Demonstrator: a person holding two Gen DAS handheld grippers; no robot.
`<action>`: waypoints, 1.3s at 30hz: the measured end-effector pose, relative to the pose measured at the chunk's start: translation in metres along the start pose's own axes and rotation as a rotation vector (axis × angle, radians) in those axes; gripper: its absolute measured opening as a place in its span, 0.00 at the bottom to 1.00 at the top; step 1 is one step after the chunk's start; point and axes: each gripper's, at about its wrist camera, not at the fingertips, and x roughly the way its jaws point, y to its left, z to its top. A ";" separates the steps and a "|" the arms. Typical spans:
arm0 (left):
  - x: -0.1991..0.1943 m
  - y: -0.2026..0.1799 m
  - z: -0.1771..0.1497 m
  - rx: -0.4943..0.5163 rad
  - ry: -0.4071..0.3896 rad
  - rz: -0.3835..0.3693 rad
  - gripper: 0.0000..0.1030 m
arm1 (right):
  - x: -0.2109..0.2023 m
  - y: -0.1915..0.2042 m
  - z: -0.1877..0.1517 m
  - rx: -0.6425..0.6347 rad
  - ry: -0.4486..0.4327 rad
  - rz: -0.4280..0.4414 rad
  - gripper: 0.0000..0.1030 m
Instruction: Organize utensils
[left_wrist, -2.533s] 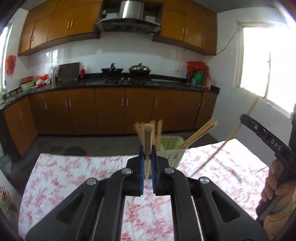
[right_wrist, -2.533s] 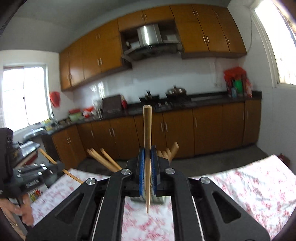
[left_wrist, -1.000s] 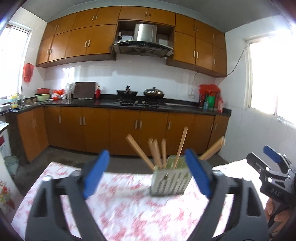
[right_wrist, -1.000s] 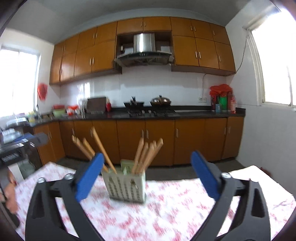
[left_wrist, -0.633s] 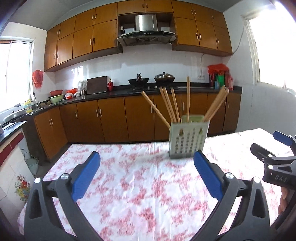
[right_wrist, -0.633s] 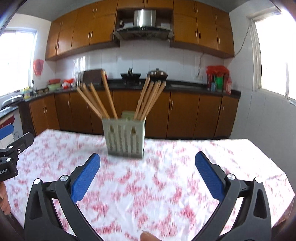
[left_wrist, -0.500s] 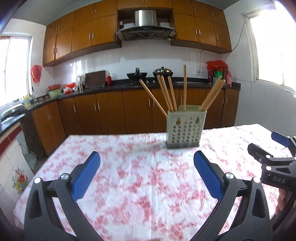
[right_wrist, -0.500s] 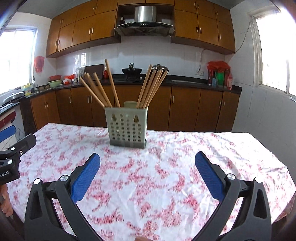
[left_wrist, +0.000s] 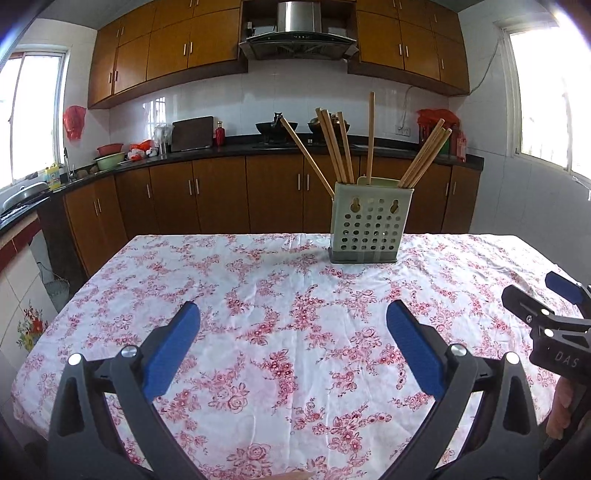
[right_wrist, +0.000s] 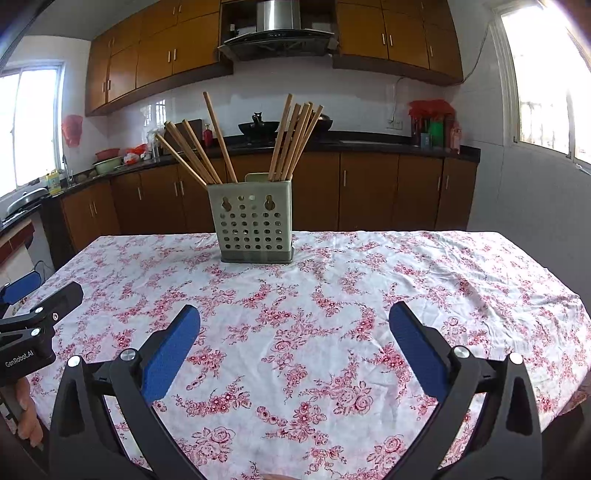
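Chopsticks (left_wrist: 334, 147) fill the holder (left_wrist: 370, 221); each view shows the other gripper's fingers spread, empty.

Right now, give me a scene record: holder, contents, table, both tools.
holder: perforated pale green utensil holder, upright on the far side of the table
contents: wooden chopsticks standing in it, leaning left and right
table: floral tablecloth, no loose utensils visible on it
left tool: open, nothing between its pads
right tool: open, nothing between its pads
tool positions: both over the near part of the table, apart from the holder
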 end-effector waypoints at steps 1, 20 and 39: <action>0.000 0.000 0.000 -0.003 0.001 -0.002 0.96 | 0.000 0.000 -0.001 0.003 0.001 -0.002 0.98; -0.004 -0.005 -0.002 0.002 -0.011 -0.016 0.96 | -0.003 -0.005 0.000 0.006 -0.005 -0.012 0.98; -0.009 -0.011 -0.001 0.001 -0.023 -0.024 0.96 | -0.006 -0.005 0.001 0.013 -0.014 -0.013 0.98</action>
